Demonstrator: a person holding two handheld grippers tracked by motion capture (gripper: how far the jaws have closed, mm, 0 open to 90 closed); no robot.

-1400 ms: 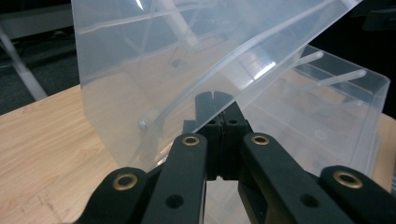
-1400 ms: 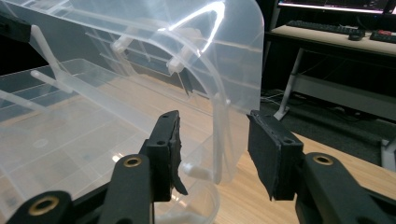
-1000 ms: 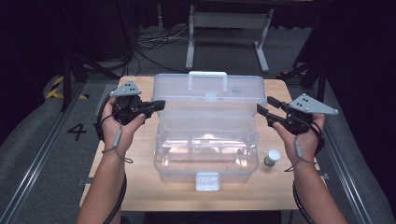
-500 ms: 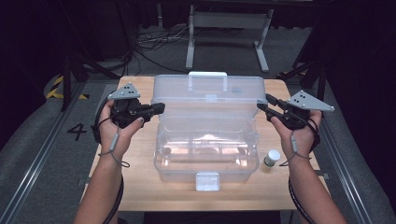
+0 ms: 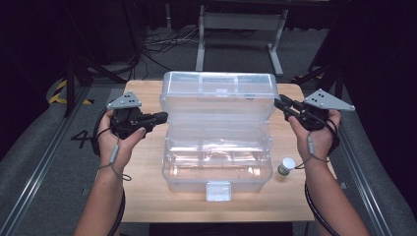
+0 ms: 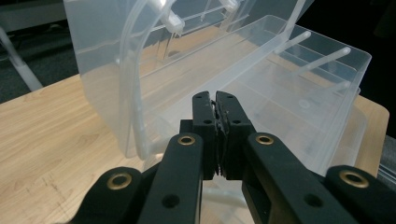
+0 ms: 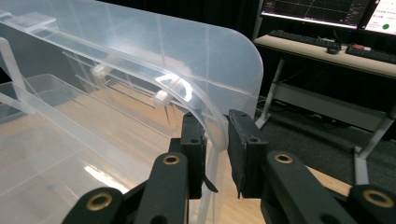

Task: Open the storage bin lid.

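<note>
A clear plastic box (image 5: 216, 169) stands on the wooden table (image 5: 142, 187) with its lid (image 5: 219, 96) raised upright. My left gripper (image 5: 161, 117) is at the lid's left edge. In the left gripper view this gripper (image 6: 215, 95) is shut with nothing between its pads, and the lid's rim (image 6: 133, 93) lies just to the left of it. My right gripper (image 5: 278, 103) is at the lid's right edge. Its jaws (image 7: 216, 122) have just been closing and straddle the lid's curved rim (image 7: 211, 123). A thin gap still shows beside the rim.
A small bottle with a white cap (image 5: 285, 165) stands on the table right of the box, under my right hand. A white latch (image 5: 219, 191) hangs at the box's front. A metal stand (image 5: 236, 29) is on the floor beyond the table.
The right gripper has edged up and inward onto the lid's right edge, and its jaws have narrowed. The left gripper and the box stay as they were.
</note>
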